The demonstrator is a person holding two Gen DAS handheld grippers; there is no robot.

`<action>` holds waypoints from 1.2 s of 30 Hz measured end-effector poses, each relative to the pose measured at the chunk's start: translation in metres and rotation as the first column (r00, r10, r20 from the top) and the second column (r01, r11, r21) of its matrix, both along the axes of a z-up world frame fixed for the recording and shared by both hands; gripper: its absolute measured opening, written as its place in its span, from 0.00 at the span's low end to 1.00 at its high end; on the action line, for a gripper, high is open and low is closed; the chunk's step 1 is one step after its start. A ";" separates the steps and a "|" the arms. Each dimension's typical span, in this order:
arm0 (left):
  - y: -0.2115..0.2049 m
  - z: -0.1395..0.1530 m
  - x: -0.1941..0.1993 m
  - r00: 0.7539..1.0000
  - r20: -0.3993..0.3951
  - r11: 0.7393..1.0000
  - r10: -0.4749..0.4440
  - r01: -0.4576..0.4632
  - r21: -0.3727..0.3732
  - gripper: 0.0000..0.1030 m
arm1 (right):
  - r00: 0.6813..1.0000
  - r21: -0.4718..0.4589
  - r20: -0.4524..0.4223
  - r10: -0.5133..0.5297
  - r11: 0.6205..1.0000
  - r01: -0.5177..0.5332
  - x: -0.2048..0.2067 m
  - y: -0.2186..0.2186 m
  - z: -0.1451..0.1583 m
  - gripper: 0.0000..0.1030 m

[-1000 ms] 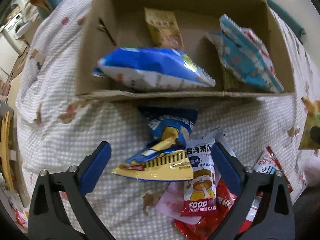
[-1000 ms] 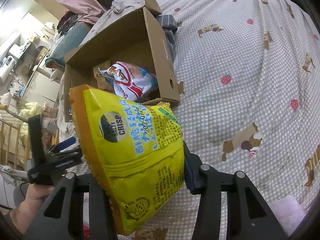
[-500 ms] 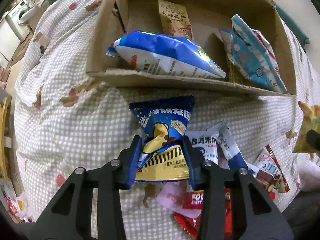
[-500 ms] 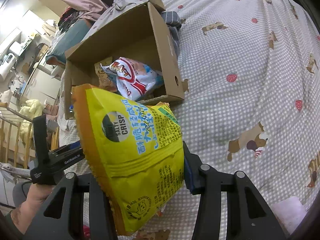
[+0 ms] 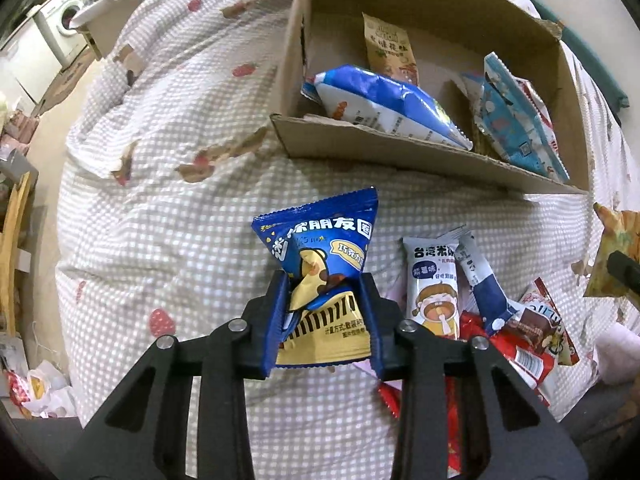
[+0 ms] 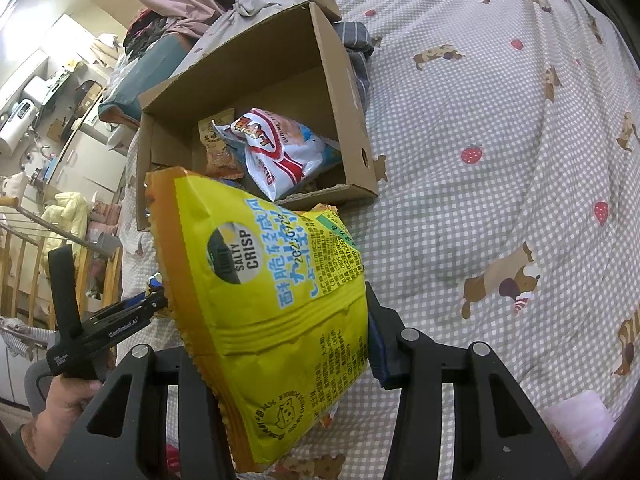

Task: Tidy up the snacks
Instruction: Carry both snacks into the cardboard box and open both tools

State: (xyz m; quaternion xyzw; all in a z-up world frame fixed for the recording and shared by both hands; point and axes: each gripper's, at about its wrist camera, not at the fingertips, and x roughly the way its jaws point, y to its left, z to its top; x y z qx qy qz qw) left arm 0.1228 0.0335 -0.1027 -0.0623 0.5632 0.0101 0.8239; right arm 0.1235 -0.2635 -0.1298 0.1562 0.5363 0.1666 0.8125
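Bed [image 5: 160, 208] with checkered sheet, dog and strawberry prints, fills both views; washing machine [image 5: 60, 28] off in the background. Cardboard box [image 5: 400, 148] sits open on the bed, holding a blue-white bag [image 5: 384, 108], a tan packet [image 5: 390, 50] and a light blue bag [image 5: 516, 120]. Right gripper [image 6: 280, 344] jaws clamped on a big yellow chips bag [image 6: 272, 300], held up near the box. Left gripper [image 5: 324, 320] jaws clenched on a small blue-yellow snack pack [image 5: 324, 264], just short of the box's front wall. Loose snack pile [image 5: 480, 312] lies on the sheet beside it, right of the left gripper.
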 end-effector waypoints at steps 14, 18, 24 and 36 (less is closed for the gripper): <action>-0.018 0.031 -0.038 0.993 0.113 1.000 -0.014 0.013 0.011 0.28 | 1.000 0.026 0.027 0.011 1.000 -0.012 -0.012 0.000 0.012 0.46; -0.016 0.051 -0.046 0.987 0.162 1.000 -0.019 0.017 0.015 0.28 | 0.999 0.058 0.049 0.025 0.998 -0.028 -0.016 0.003 0.018 0.46; -0.012 0.084 -0.051 0.972 0.232 1.000 -0.025 0.022 0.016 0.28 | 0.993 0.100 0.104 0.063 0.992 -0.074 -0.022 0.011 0.033 0.46; -0.010 0.142 -0.024 0.933 0.358 0.999 -0.043 0.041 0.014 0.28 | 0.975 0.205 0.218 0.030 0.976 -0.075 -0.016 0.008 0.062 0.46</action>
